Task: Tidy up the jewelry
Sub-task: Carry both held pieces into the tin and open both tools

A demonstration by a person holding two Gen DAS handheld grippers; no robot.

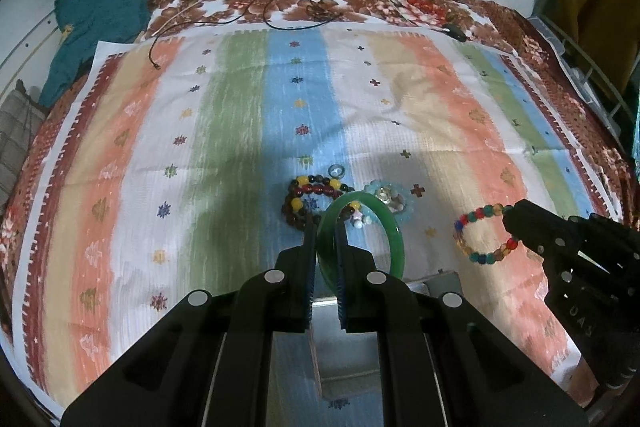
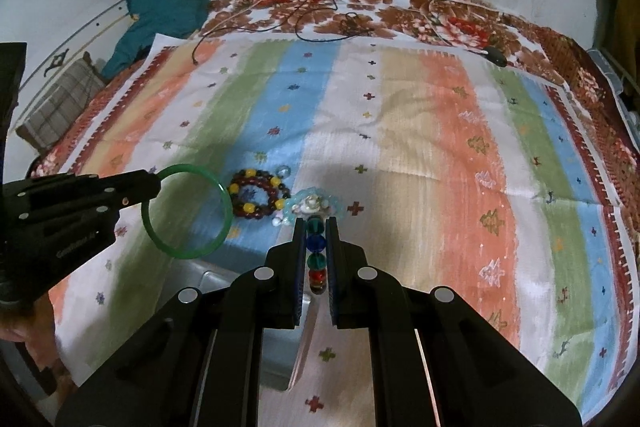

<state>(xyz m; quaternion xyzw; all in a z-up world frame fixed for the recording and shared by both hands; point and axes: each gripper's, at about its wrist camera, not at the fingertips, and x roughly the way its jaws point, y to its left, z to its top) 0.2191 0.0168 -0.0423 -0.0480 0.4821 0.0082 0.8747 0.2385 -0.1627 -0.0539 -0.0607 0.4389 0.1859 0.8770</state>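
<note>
My left gripper (image 1: pixel 325 227) is shut on a green jade bangle (image 1: pixel 390 227) and holds it upright above the striped cloth; the bangle also shows in the right wrist view (image 2: pixel 224 203). My right gripper (image 2: pixel 315 225) is shut on a multicoloured bead bracelet (image 2: pixel 316 247), seen edge-on between the fingers; from the left wrist view the bracelet (image 1: pixel 480 259) hangs from the right gripper (image 1: pixel 510 217). A dark red and yellow bead bracelet (image 2: pixel 258 199), a small clear ring (image 2: pixel 283 170) and a pale blue flower brooch (image 2: pixel 310 205) lie on the cloth ahead.
A grey metal box (image 2: pixel 224 291) sits under both grippers near the cloth's front. A striped cloth (image 2: pixel 440 147) covers a floral bedspread (image 2: pixel 400 7). Black cables (image 2: pixel 316 27), a teal garment (image 2: pixel 168 3) and a checked cushion (image 2: pixel 60 99) lie at the back and left.
</note>
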